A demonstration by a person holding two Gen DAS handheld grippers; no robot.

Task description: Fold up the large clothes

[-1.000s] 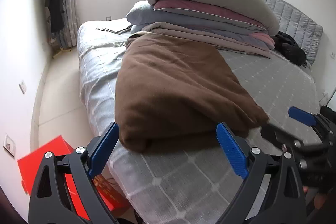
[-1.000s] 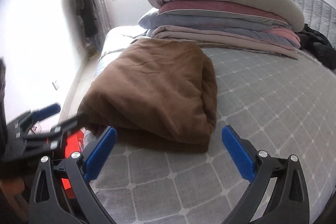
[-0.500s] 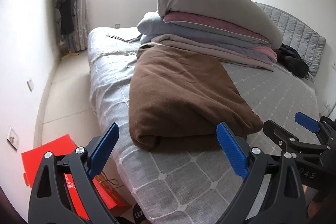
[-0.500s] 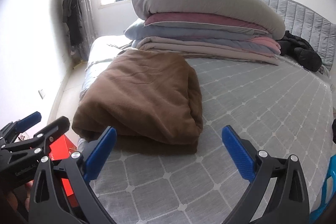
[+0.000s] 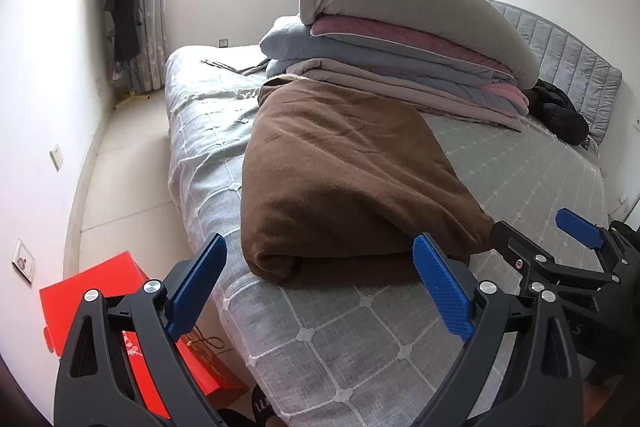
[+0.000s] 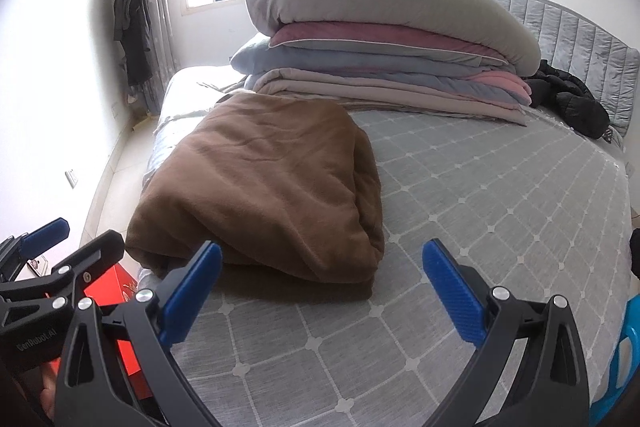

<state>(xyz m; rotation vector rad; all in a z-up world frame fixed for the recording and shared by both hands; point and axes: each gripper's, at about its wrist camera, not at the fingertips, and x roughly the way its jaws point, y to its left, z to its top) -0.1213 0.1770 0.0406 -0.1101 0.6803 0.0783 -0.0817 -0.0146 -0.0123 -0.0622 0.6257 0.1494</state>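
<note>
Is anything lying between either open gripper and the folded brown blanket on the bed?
Nothing visible. Only bare grey bedspread separates the left gripper and right gripper from the brown blanket. Both are open and empty. The stacked bedding sits behind the blanket, not in front.

Folded blanket (image 6: 264, 187) lies on the bed (image 6: 500, 211), before the bedding stack (image 6: 384, 51)

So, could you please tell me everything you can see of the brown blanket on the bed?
The brown blanket is a thick, soft, fleecy-looking cloth, folded into a bulky rectangle with rounded folded edges and light creases on top. It lies flat on the grey quilted bed cover, close to the bed's left edge, and its far end reaches the stack of folded bedding. Neither the left tool nor the right tool touches it; both are open.
</note>
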